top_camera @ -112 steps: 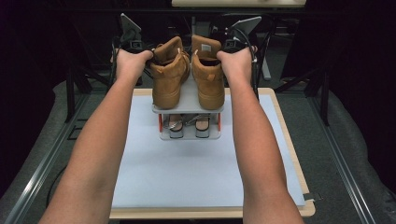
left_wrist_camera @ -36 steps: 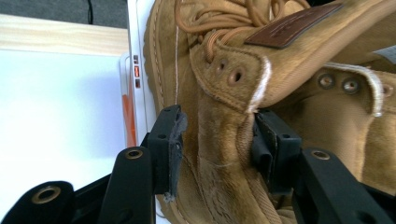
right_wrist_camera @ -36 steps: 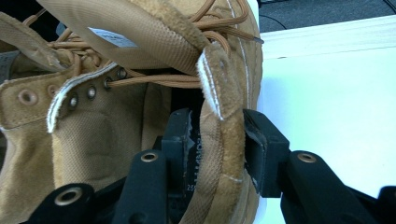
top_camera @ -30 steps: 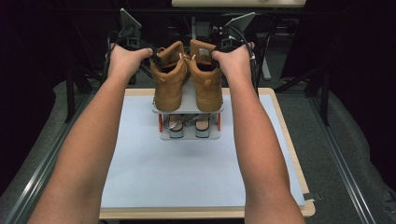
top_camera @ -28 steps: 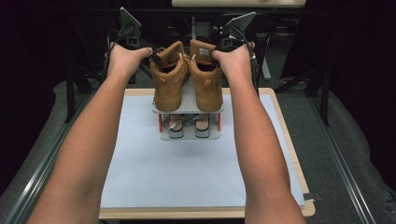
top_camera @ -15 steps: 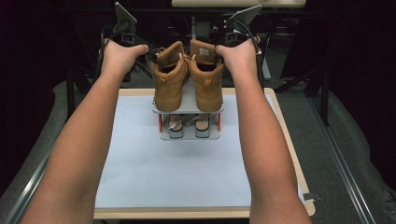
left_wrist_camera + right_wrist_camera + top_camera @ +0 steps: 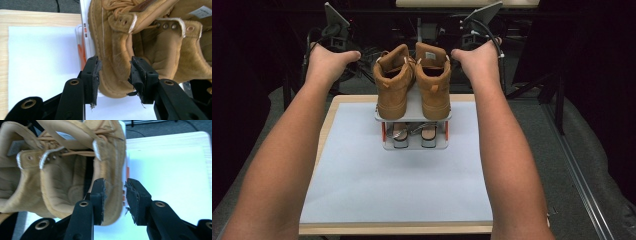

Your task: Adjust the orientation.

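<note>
While my left gripper (image 7: 113, 75) and right gripper (image 7: 115, 195) are closing their spread jaws, two brown boots (image 7: 413, 82) are sitting untouched on the rack (image 7: 414, 145).

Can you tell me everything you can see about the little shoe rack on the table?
The shoe rack is a small two-level stand with grey shelves and orange-red posts. It stands upright on the white sheet, toward the table's far edge. Two tan boots sit side by side on its top shelf, and a pair of shoes is tucked on the lower one.

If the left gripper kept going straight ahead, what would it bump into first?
Most likely the tan boot: the left gripper points right at its toe end, which sits between the open jaws, though depth is hard to judge.
</note>
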`<state>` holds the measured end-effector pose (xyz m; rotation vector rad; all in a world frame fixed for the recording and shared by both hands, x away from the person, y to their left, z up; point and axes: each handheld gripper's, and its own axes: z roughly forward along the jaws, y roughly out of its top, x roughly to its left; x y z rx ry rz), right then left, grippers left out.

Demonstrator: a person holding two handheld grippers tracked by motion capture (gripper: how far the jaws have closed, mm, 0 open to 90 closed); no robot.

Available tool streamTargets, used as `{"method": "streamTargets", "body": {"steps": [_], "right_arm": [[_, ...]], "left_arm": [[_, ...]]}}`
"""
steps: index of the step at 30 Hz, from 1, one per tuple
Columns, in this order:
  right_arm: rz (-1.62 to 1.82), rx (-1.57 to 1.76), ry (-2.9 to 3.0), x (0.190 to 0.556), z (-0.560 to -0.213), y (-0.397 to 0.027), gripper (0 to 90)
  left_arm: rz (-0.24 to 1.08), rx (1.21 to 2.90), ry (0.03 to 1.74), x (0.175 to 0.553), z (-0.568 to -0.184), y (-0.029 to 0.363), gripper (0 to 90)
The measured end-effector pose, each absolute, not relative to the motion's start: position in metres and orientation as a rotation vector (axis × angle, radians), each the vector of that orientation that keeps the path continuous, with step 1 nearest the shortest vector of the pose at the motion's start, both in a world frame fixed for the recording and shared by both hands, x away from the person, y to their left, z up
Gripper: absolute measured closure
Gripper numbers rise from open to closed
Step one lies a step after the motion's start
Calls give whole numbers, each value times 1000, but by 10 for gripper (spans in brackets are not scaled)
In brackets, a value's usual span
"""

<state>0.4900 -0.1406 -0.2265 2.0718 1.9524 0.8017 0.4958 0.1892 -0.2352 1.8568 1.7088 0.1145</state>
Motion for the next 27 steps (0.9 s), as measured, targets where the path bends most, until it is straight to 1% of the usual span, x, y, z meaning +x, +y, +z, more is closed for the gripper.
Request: {"method": "streamTargets", "body": {"steps": [8,15,20,27], "right_arm": [[765,2041,1970,474,-223,-157,670],[725,2006,2020,461,-230,-165,663],[687,1972,2046,453,-245,-167,655],[639,1933,2128,446,-275,-165,648]], "left_arm": [[132,1895,1701,485,-243,199,581],[137,1948,1671,477,-251,201,576],[121,1988,1648,470,-262,203,572],[145,2050,1631,462,-283,210,557]]}}
